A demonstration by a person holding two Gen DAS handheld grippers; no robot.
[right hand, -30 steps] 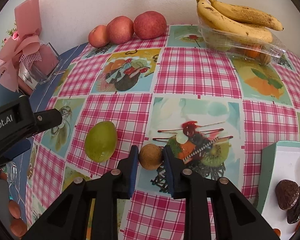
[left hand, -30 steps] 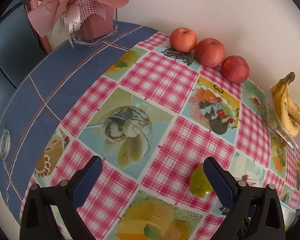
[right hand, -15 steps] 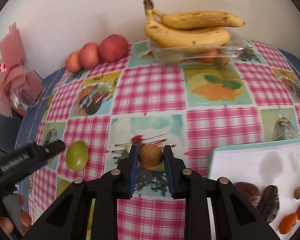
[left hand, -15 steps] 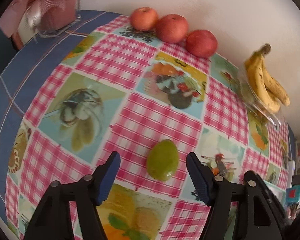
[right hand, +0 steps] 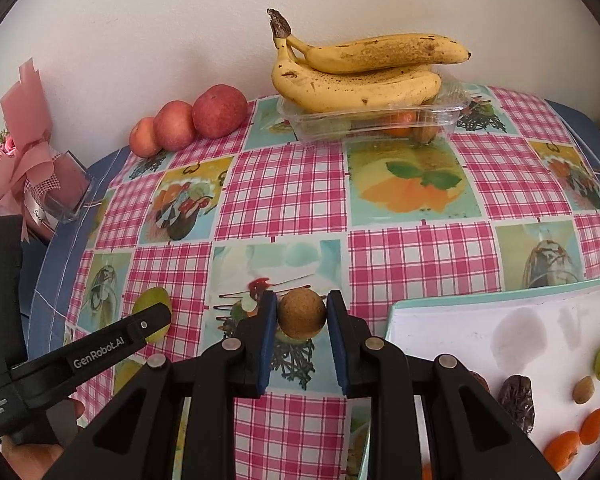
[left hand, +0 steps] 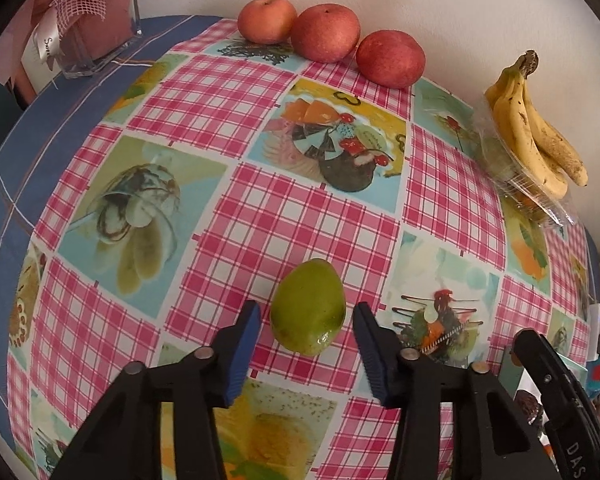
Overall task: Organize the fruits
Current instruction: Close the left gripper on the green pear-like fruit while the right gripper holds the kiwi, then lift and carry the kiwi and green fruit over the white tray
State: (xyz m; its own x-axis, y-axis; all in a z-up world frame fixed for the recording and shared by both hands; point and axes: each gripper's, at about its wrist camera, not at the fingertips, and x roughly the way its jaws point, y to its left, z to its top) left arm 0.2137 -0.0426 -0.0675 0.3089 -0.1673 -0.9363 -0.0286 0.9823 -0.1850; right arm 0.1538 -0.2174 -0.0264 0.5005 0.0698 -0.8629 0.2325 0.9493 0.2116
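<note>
In the clear tub [right hand: 374, 122] under bananas [right hand: 356, 80] lie orange fruits [right hand: 400, 124].

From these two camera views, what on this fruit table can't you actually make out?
- Fruit inside the clear plastic box, right wrist view: the bananas on top and the cloudy plastic hide most of it.
- White tray, right wrist view: cut off by the picture's edge; the right gripper covers its near corner.
- Green fruit, right wrist view: half hidden behind the left gripper.
- Ribbon writing, left wrist view: too small.
</note>
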